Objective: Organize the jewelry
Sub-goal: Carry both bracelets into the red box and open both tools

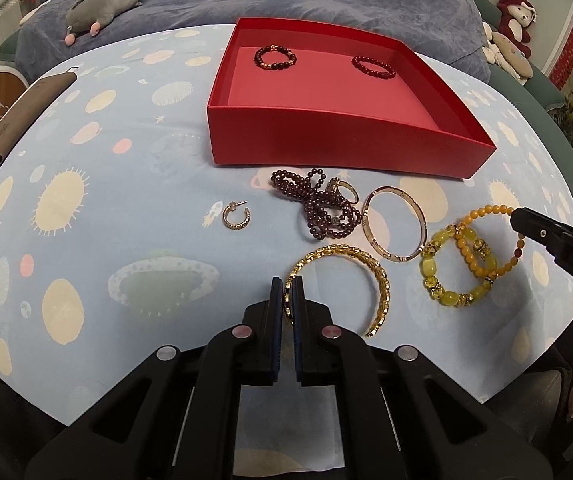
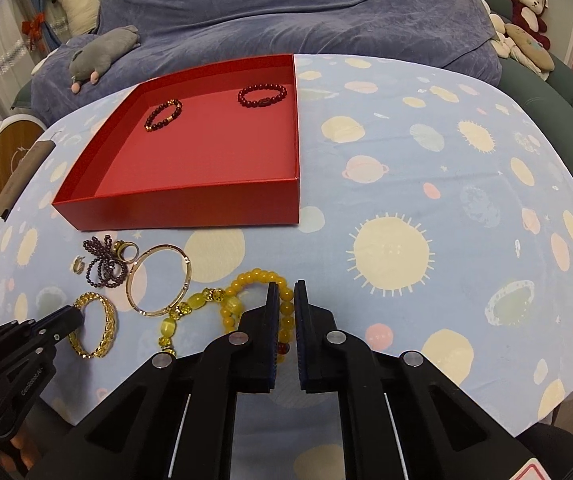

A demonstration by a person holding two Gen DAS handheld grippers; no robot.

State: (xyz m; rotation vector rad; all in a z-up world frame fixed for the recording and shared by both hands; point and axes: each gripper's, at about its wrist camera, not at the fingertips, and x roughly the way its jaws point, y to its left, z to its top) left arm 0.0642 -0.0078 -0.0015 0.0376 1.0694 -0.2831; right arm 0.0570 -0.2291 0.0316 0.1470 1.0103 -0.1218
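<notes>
The left gripper (image 1: pixel 287 286) has its jaws clamped on a gold bangle (image 1: pixel 378 280) low in the frame. The right gripper (image 2: pixel 286 292) pinches an amber bead bracelet (image 2: pixel 246 280), below the red box (image 2: pixel 190 208) on the desk (image 2: pixel 446 160).

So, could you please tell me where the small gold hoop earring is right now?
In the left wrist view, the gold hoop earring lies on the tablecloth, left of the dark purple bead necklace and in front of the red box.
</notes>
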